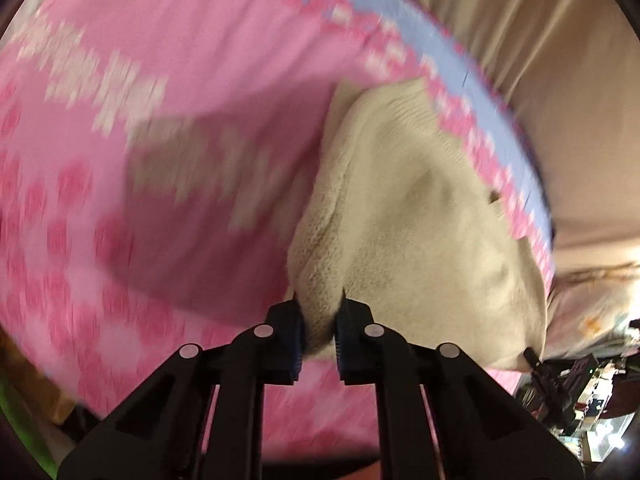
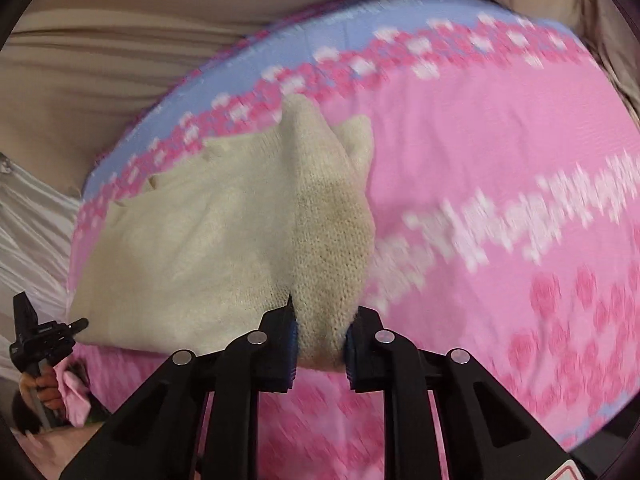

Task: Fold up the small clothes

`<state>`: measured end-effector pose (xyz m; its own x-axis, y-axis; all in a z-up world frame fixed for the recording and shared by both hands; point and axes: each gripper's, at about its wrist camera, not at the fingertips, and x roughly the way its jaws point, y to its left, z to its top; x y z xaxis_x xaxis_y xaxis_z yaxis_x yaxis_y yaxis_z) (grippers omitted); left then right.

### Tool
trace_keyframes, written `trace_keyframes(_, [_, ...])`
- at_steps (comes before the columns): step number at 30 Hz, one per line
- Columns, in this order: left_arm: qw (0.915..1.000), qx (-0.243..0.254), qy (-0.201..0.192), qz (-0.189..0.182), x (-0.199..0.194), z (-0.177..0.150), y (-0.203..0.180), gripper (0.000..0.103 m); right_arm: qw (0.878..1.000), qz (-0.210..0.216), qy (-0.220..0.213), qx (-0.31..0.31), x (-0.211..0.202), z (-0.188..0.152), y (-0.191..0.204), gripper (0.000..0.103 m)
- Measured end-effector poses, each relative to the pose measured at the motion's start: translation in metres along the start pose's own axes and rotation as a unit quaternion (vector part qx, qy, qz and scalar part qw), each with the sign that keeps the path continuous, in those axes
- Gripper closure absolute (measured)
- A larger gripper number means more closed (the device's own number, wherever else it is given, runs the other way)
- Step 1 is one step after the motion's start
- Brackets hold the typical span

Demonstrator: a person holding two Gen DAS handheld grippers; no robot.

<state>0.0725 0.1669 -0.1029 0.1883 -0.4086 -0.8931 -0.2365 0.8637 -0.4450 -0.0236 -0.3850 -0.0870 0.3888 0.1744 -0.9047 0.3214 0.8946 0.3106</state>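
Note:
A cream knit garment (image 1: 420,220) lies on a pink patterned blanket (image 1: 180,60) with a blue border. My left gripper (image 1: 319,302) is shut on a bunched fold at the garment's near edge. In the right wrist view the same cream garment (image 2: 200,240) rests on the pink blanket (image 2: 500,140), and my right gripper (image 2: 320,310) is shut on a thick knit fold of it. The left gripper (image 2: 78,326) shows small at the garment's left corner, and the right gripper (image 1: 530,356) shows small at the garment's far right corner. Both views are blurred.
A beige sheet (image 1: 520,20) lies beyond the blanket's blue border. White draped fabric (image 2: 32,232) sits at the left. A hand (image 2: 40,384) holds the left gripper next to a small pink cloth (image 2: 74,396). Room clutter (image 1: 592,400) fills the lower right.

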Motion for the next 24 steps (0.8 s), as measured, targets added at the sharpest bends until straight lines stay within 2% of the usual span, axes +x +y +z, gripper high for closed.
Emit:
trace_keyframes(1, [0.9999,0.002,0.010,0.010,0.006,-0.007,0.004,0.091,1.000,-0.011,0.017,0.004,0.010,-0.013,-0.009,0.084])
trace_keyframes(3, [0.9987,0.003,0.025,0.043,0.022,-0.024,0.010,0.088,0.996,-0.053,0.069,0.012,0.041,-0.035,-0.028,0.076])
trace_keyframes(4, [0.9985,0.003,0.020,0.050,0.022,-0.026,0.009,0.087,0.996,-0.057,0.070,0.022,0.043,-0.040,-0.034,0.075])
trace_keyframes(6, [0.9983,0.016,-0.004,0.056,0.006,-0.024,-0.004,0.086,0.996,-0.037,0.032,0.071,0.020,-0.037,-0.043,0.074])
trace_keyframes(7, [0.9974,0.033,-0.022,0.061,-0.006,-0.022,-0.015,0.085,0.997,-0.039,-0.001,0.071,0.004,-0.031,-0.039,0.072])
trace_keyframes(9, [0.9910,0.080,-0.073,0.079,-0.029,-0.011,-0.047,0.083,0.997,-0.037,-0.062,0.026,-0.027,-0.007,-0.015,0.077])
trace_keyframes(11, [0.9847,0.115,-0.104,0.079,-0.038,0.002,-0.076,0.073,0.997,-0.027,-0.069,-0.010,-0.031,0.013,0.010,0.080])
trace_keyframes(13, [0.9793,0.145,-0.116,0.080,-0.026,0.022,-0.102,0.065,0.997,-0.014,-0.056,-0.054,-0.016,0.039,0.045,0.080])
trace_keyframes(15, [0.9761,0.157,-0.112,0.100,-0.002,0.034,-0.115,0.065,0.993,-0.048,-0.061,-0.093,0.003,0.054,0.072,0.078])
trace_keyframes(16, [0.9767,0.154,-0.104,0.106,0.007,0.038,-0.112,0.065,0.990,-0.062,-0.063,-0.106,0.013,0.063,0.080,0.072])
trace_keyframes(17, [0.9799,0.142,-0.090,0.107,0.021,0.045,-0.108,0.065,0.990,-0.071,-0.059,-0.108,0.023,0.071,0.082,0.060])
trace_keyframes(19, [0.9852,0.119,-0.079,0.095,0.038,0.059,-0.101,0.065,0.990,-0.077,-0.058,-0.105,0.038,0.091,0.080,0.047])
trace_keyframes(20, [0.9856,0.111,-0.075,0.103,0.045,0.066,-0.097,0.065,0.989,-0.083,-0.058,-0.111,0.046,0.100,0.079,0.043])
trace_keyframes(21, [0.9855,0.102,-0.079,0.110,0.049,0.072,-0.097,0.064,0.988,-0.092,-0.056,-0.114,0.052,0.101,0.079,0.041])
trace_keyframes(24, [0.9861,0.067,-0.108,0.107,0.047,0.091,-0.087,0.051,0.987,-0.098,-0.046,-0.119,0.070,0.113,0.075,0.040])
